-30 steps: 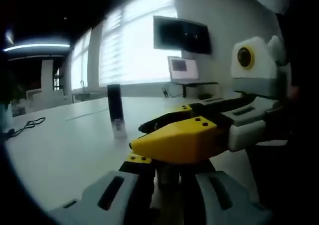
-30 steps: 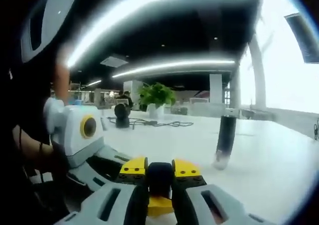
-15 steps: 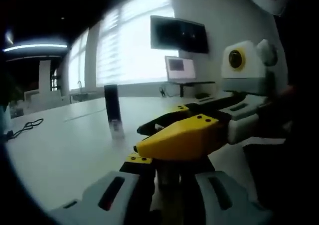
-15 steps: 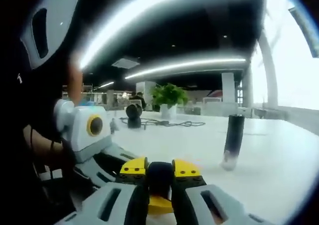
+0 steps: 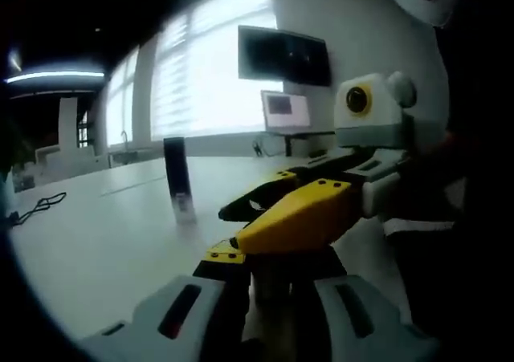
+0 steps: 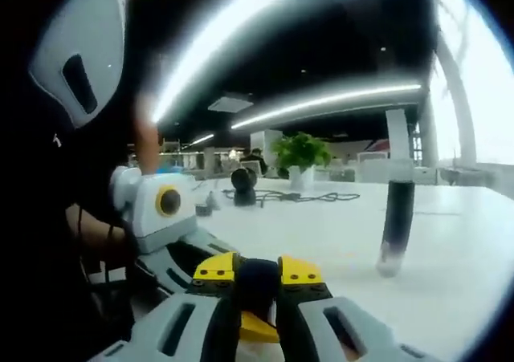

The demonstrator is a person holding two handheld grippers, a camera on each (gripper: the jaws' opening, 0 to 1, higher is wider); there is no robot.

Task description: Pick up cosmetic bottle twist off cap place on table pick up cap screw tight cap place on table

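The cosmetic bottle (image 5: 271, 275) sits pinched between the jaws of the left gripper (image 5: 269, 286), and its dark cap (image 6: 257, 286) is clamped by the right gripper (image 6: 258, 291), which crosses just above the left one's jaws (the two meet at the bottle). Ahead of both, well apart, a dark slim bottle (image 5: 177, 175) stands upright on the white table (image 5: 96, 233).

- Broad white table (image 5: 96, 242) stretching back toward bright blinded windows (image 5: 209, 73)
- Dark wall screen (image 5: 283, 55) above a small monitor (image 5: 283, 109)
- Leafy potted plant (image 6: 301, 153) on the far table
- Long ceiling light strips (image 6: 321, 101) under a dark ceiling
- White columns (image 6: 397, 133)
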